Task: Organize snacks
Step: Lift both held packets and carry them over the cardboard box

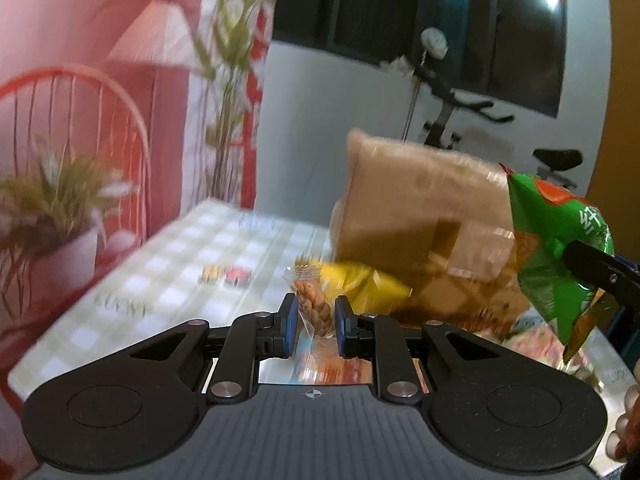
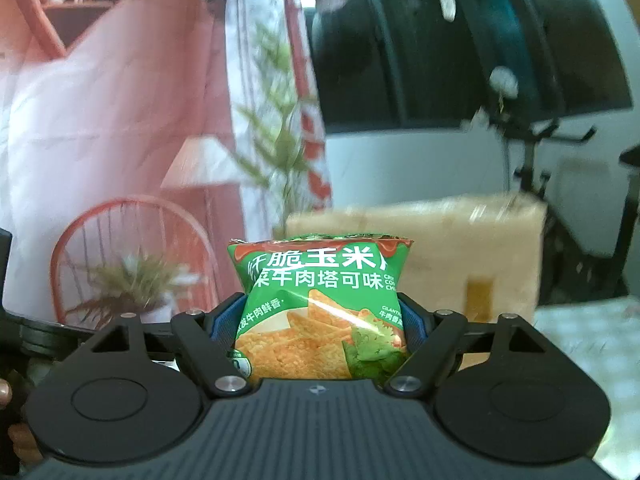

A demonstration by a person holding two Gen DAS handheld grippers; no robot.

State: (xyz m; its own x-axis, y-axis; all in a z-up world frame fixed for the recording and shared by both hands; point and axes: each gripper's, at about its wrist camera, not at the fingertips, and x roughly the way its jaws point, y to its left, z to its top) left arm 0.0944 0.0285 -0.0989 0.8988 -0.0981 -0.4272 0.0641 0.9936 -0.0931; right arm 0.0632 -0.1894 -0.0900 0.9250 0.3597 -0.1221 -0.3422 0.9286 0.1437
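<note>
My left gripper (image 1: 316,316) is shut on a small clear packet holding a brown twisted snack (image 1: 314,304), lifted above the checked tablecloth (image 1: 168,280). My right gripper (image 2: 322,320) is shut on a green corn-chip bag (image 2: 320,304) and holds it upright in the air; the same bag (image 1: 560,256) shows at the right of the left wrist view, pinched by a black finger (image 1: 600,272). A brown cardboard box (image 1: 424,216) stands behind on the table, also seen in the right wrist view (image 2: 460,256). A yellow packet (image 1: 360,284) lies by the box.
A potted plant (image 1: 52,216) in a white pot stands at the table's left. A pink printed backdrop (image 1: 80,60) hangs behind. An exercise bike (image 1: 460,116) stands beyond the table. More colourful packets (image 1: 532,344) lie at the lower right.
</note>
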